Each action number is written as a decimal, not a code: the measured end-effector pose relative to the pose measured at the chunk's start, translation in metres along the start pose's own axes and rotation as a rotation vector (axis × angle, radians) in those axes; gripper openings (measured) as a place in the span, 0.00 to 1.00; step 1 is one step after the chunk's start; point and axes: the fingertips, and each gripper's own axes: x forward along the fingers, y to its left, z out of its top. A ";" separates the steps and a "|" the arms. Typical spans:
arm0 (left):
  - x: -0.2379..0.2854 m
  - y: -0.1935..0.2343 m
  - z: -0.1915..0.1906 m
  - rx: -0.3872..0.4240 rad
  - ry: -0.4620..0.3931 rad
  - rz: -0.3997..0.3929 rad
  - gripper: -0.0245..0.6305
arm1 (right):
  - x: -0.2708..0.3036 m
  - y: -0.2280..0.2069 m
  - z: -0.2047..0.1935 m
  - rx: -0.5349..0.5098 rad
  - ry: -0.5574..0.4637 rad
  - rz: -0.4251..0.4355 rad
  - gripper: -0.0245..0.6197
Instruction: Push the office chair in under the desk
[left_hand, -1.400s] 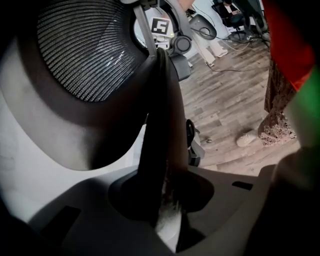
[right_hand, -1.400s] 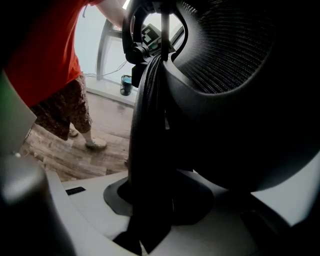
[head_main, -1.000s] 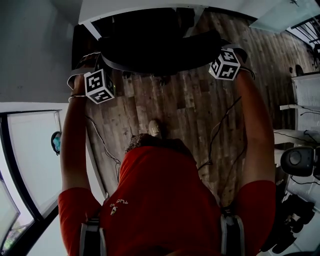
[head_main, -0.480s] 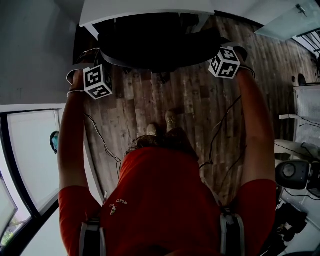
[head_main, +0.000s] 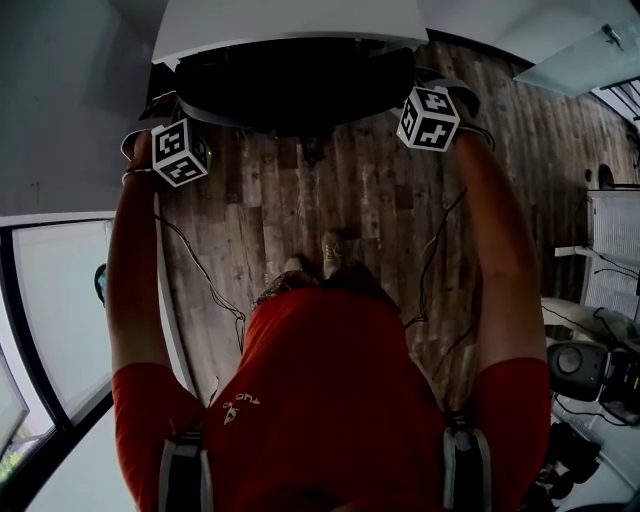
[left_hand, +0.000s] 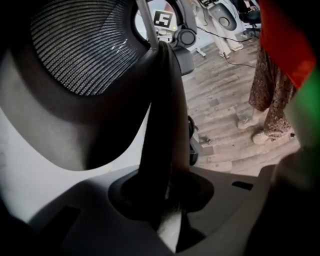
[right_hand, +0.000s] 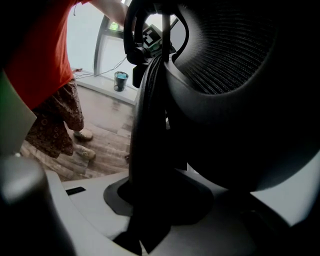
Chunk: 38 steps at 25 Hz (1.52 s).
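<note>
Left gripper (left_hand: 165, 200) and right gripper (right_hand: 150, 200), jaws part-closed, clamp black mesh office chair (head_main: 290, 90) back rim under white desk (head_main: 290, 25) edge; wooden plank floor (head_main: 330, 190).

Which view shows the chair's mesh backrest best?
Left gripper view: the mesh backrest is lit, weave legible. Right gripper view shows it mostly in shadow; head view shows only a dark shape at the desk.

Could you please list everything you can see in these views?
office chair: one, black, mesh back, at the desk's edge.
desk: one, white, top of head view.
floor: one, brown wood planks, underfoot.
container: one, teal, by the window.
shirt: one, red, on the person.
shoes: two, light, on the floor.
left tool: one, grey, clamped on the chair back's left edge.
right tool: one, grey, clamped on its right edge.
</note>
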 end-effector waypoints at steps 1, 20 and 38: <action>0.005 0.004 0.001 -0.004 0.005 0.000 0.19 | 0.003 -0.007 -0.003 -0.003 0.000 0.001 0.25; 0.074 0.071 -0.005 -0.030 0.036 0.002 0.19 | 0.047 -0.096 -0.031 -0.026 -0.002 0.008 0.25; 0.093 0.096 0.003 -0.031 0.027 0.011 0.19 | 0.059 -0.129 -0.052 -0.020 0.005 0.010 0.26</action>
